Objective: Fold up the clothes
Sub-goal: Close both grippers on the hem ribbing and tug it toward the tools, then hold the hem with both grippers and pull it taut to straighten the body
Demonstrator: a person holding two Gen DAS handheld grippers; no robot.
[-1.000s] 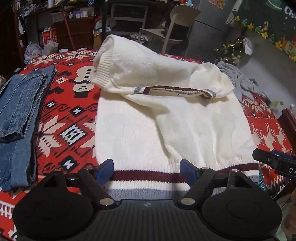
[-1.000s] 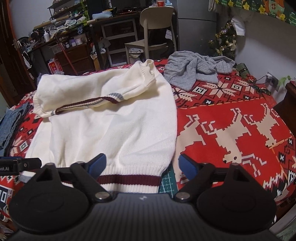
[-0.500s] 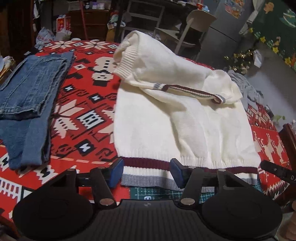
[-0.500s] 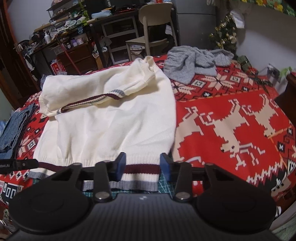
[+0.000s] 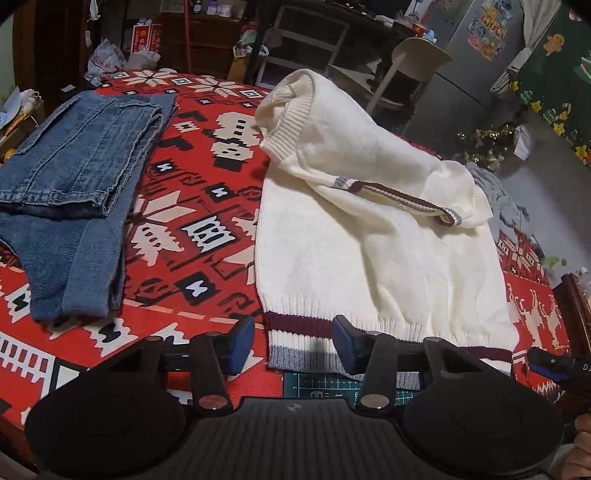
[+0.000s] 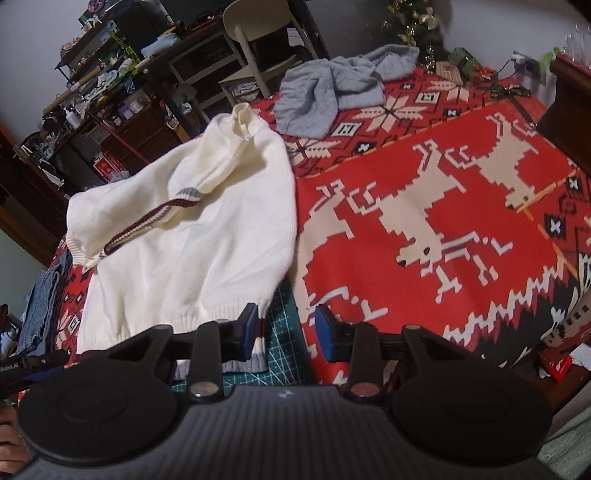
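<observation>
A cream sweater with a maroon and grey striped hem lies flat on the red patterned cloth, one sleeve folded across its upper part. My left gripper straddles the hem's left corner. Its jaws are closing, and its pads stand apart from the knit. In the right wrist view the sweater fills the left half. My right gripper is at the hem's right corner, with its left pad over the hem edge and the green mat showing in the gap. Neither gripper pinches the fabric.
Folded blue jeans lie to the left of the sweater. A crumpled grey garment sits at the far right of the cloth. A green cutting mat peeks out under the hem. A chair and cluttered shelves stand behind.
Both grippers' jaws have narrowed a lot. The left one slid left to the hem's left corner. The right one slid right to the right corner, and both rolled.
</observation>
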